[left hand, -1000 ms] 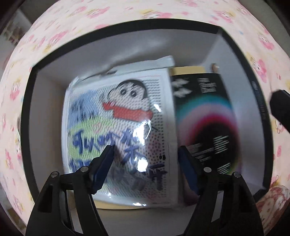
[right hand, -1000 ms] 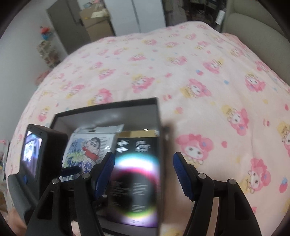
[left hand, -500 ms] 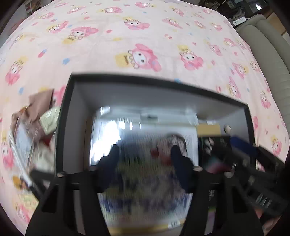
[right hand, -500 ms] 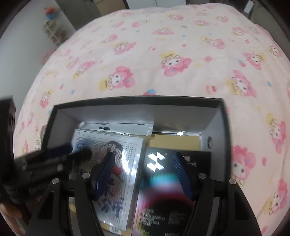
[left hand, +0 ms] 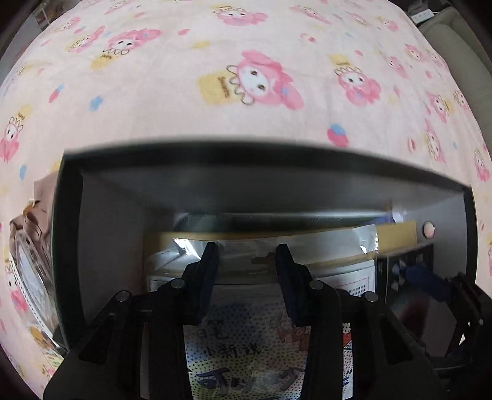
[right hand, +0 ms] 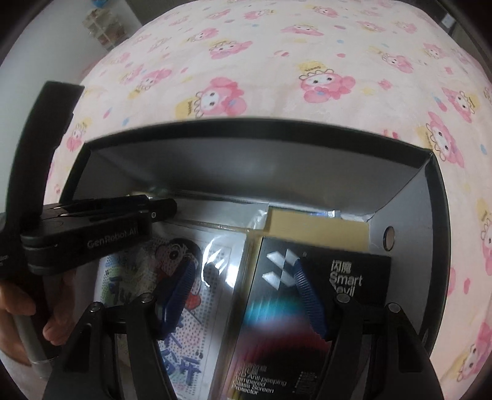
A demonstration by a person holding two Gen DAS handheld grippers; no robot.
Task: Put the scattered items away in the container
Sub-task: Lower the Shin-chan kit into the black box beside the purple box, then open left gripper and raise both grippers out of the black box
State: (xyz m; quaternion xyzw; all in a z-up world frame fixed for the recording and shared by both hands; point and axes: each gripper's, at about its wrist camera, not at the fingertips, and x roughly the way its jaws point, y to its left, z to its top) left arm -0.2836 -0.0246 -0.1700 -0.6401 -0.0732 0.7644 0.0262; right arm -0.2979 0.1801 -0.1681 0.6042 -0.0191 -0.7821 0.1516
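A black container (left hand: 246,150) with grey walls sits on a pink cartoon bedspread. Inside it lie a cartoon-print packet (left hand: 246,347), a silver foil packet (left hand: 276,240) and a black screen-protector box (right hand: 338,277) on a tan card (right hand: 316,223). My left gripper (left hand: 246,255) points down into the container above the cartoon packet's top edge. Its jaws are closing with nothing between them. My right gripper (right hand: 243,264) hangs open over the seam between the cartoon packet (right hand: 175,252) and the black box, gripping neither. The left gripper (right hand: 163,210) also shows in the right wrist view.
Loose clear and brown packets (left hand: 27,261) lie on the bedspread just outside the container's left wall (left hand: 67,246). A person's hand (right hand: 18,310) holds the left gripper's handle. Open bedspread (right hand: 307,46) stretches beyond the container's far rim (right hand: 246,126). A shelf (right hand: 104,27) stands far off.
The left gripper's jaws have narrowed a lot, and it has shifted toward the container's far wall. The right gripper has come down over the container, above the black box.
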